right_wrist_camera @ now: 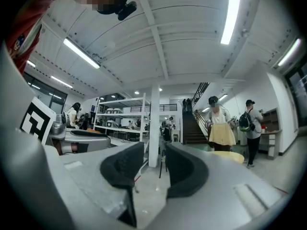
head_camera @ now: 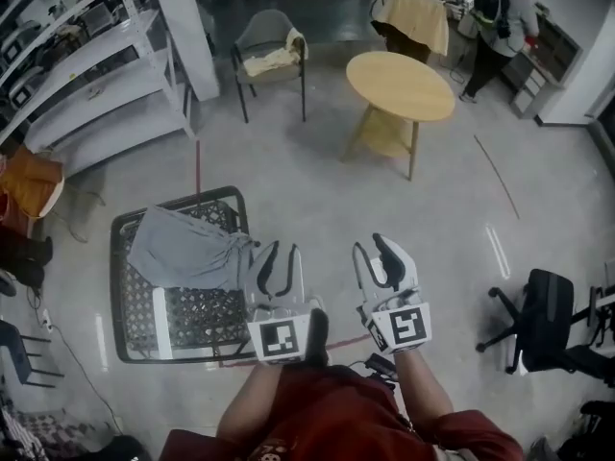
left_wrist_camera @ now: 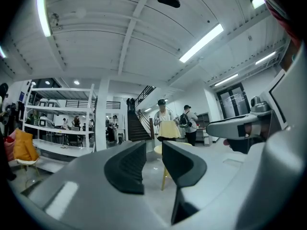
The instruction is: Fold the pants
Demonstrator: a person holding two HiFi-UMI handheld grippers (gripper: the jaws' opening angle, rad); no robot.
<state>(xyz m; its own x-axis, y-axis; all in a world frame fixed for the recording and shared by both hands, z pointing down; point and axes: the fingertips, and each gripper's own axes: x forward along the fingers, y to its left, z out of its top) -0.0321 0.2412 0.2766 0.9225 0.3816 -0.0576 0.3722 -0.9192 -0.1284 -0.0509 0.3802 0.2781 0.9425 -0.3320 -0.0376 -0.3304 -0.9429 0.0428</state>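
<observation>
while the pants wait in the crate, both grippers stand empty

though the task is folding, neither claw has any cloth in it. the left gripper (head_camera: 281, 251) and the right gripper (head_camera: 369, 245) are held side by side in front of the person's red shirt (head_camera: 327, 421), both pointing level into the room. in the left gripper view the two dark pads stand a narrow gap apart, with only floor and a distant table leg showing between them. the right gripper view gives the same reading: jaws slightly parted, nothing between them, a white column and floor beyond.

the grey pants (head_camera: 187, 248) lie crumpled across the far half of a black lattice crate (head_camera: 135, 327) on the floor, to the person's left. in the head view the left gripper's tips overlap the right end of the pants, but the claw does not grip them.

farther off stand a round wooden table (head_camera: 399, 84), a grey chair (head_camera: 271, 51) with a yellowish cloth on its seat, and white shelving (head_camera: 96, 65) at the left. a person with a backpack (head_camera: 500, 22) stands at the far right, and a black office chair (head_camera: 548, 329) sits near the right edge.
</observation>
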